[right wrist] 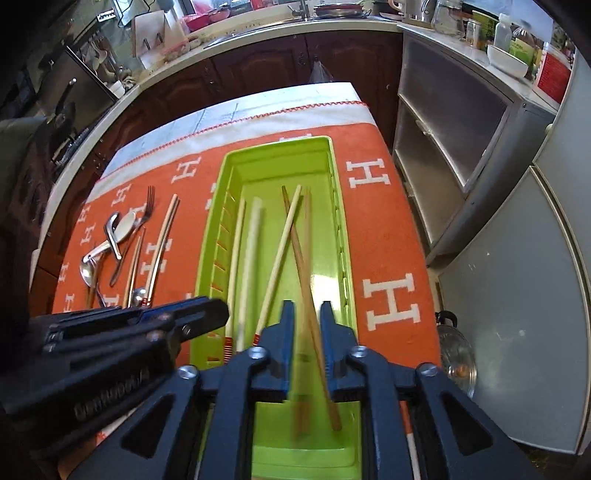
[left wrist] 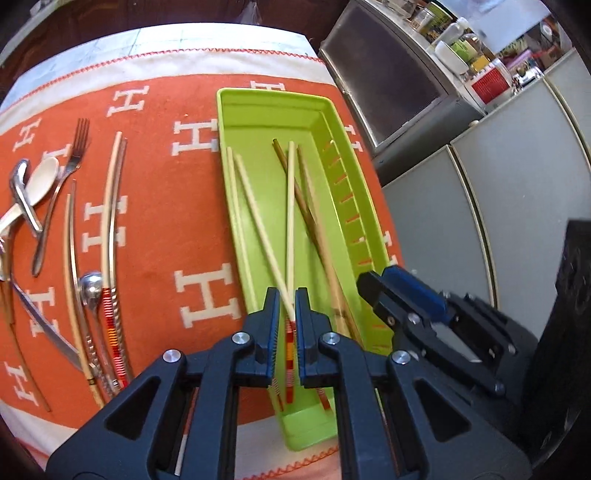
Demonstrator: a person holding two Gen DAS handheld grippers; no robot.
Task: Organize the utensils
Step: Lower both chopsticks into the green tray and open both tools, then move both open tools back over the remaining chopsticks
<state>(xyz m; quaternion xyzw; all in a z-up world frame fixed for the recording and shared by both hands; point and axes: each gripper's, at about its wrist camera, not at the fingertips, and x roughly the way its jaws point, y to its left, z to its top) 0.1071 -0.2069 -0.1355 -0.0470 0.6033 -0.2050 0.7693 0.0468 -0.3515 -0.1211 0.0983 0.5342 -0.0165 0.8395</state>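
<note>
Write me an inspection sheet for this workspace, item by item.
Surface: orange cloth over the table.
Job's things: green tray holding several chopsticks; fork, spoons and loose chopsticks lie on the cloth beside it.
Clutter: nothing seen.
Grippers: left gripper shut on red-banded chopstick over the tray; right gripper open, brown chopsticks between its jaws.
Cables: nothing seen.
Surroundings: grey cabinets, crowded kitchen counter.

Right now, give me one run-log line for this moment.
left tool: shut on red-banded chopstick, tip in green tray | right tool: open, brown chopsticks between jaws | fork: outside tray
</note>
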